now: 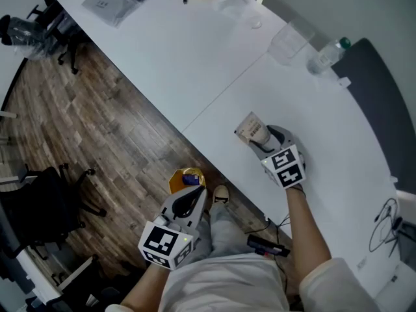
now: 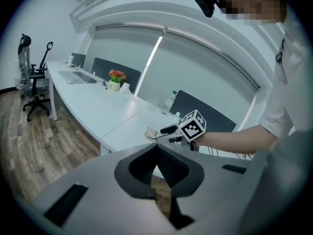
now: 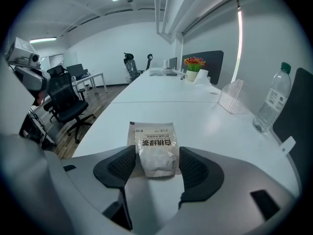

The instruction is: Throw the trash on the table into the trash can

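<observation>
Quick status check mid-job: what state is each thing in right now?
packet: lying flat on the table.
right gripper: open, packet between its jaws, not clamped.
left gripper: shut, empty.
water bottle: upright, cap on.
trash can: open top, something blue inside.

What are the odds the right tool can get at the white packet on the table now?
Probably yes: the right tool has open jaws either side of the packet, with bare table around it.
</observation>
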The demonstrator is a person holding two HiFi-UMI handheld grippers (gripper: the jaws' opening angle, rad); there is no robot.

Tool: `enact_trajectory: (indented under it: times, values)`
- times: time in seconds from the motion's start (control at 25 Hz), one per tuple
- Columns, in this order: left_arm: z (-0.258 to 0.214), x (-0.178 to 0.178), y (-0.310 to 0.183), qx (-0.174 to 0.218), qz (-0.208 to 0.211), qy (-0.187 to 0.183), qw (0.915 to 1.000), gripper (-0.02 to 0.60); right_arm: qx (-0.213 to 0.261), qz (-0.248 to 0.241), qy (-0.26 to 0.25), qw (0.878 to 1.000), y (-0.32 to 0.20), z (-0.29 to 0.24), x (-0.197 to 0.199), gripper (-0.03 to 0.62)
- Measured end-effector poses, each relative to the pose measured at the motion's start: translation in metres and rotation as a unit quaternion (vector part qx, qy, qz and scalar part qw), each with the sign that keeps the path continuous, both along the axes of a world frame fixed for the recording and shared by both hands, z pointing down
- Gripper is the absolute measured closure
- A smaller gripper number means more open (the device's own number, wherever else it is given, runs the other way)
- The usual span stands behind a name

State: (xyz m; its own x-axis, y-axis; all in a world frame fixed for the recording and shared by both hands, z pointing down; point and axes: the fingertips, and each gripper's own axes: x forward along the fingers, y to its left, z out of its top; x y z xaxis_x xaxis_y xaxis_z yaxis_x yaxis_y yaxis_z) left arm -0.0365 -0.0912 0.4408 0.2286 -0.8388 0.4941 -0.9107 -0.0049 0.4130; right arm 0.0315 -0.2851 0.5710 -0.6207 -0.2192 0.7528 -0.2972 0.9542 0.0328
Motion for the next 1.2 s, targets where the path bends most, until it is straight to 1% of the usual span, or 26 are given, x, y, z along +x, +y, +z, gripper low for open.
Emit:
enact_trajectory:
  times: [0.04, 0.12, 0.2, 0.36, 0.4, 0.44, 0.52, 0.56, 0.6, 0.84, 1.0, 1.2]
  values:
    - [0.0, -0.001, 0.0, -0.001, -0.001, 0.0, 1.0, 0.58, -0.002, 0.002, -0.001, 1.0, -0.001, 0.0, 0.0, 0.3]
    - [0.0, -0.002, 0.0, -0.004, -0.004, 0.001, 1.0, 0.581, -0.006, 0.004, -0.003, 1.0, -0.001, 0.0, -0.002, 0.335]
    - [0.002, -0.003, 0.001, -0.005, -0.004, 0.001, 1.0, 0.58, -0.006, 0.004, -0.003, 1.0, -0.001, 0.0, -0.003, 0.345]
    - [0.004, -0.001, 0.003, -0.004, -0.003, 0.002, 1.0, 0.581, 0.004, 0.004, 0.002, 1.0, -0.001, -0.001, -0.004, 0.401]
    - [0.005, 0.0, 0.004, -0.003, -0.003, 0.002, 1.0, 0.58, 0.01, 0.003, 0.005, 1.0, -0.001, 0.0, -0.003, 0.438]
    - [0.005, 0.0, 0.004, -0.003, -0.004, 0.002, 1.0, 0.58, 0.015, 0.001, 0.009, 1.0, -0.001, 0.0, -0.003, 0.461]
    - [0.004, -0.001, 0.005, -0.005, -0.006, 0.002, 1.0, 0.58, 0.022, -0.002, 0.015, 1.0, 0.0, 0.0, -0.003, 0.487]
    - [0.004, -0.001, 0.006, -0.005, -0.006, 0.002, 1.0, 0.58, 0.025, -0.003, 0.017, 1.0, 0.0, 0.0, -0.003, 0.52]
    - [0.004, -0.002, 0.006, -0.004, -0.007, 0.001, 1.0, 0.581, 0.028, -0.004, 0.018, 0.999, 0.0, 0.0, -0.004, 0.53]
    - [0.003, -0.005, 0.01, -0.001, -0.012, -0.001, 0.9999, 0.581, 0.044, 0.0, 0.012, 0.999, 0.001, -0.008, -0.005, 0.543]
    - [0.002, -0.009, 0.013, 0.004, -0.016, -0.003, 0.9999, 0.58, 0.042, 0.008, 0.003, 0.999, 0.005, -0.017, -0.004, 0.545]
    - [-0.013, -0.014, 0.014, 0.017, -0.018, -0.008, 0.9997, 0.58, 0.039, 0.017, -0.011, 0.999, 0.013, -0.036, -0.002, 0.545]
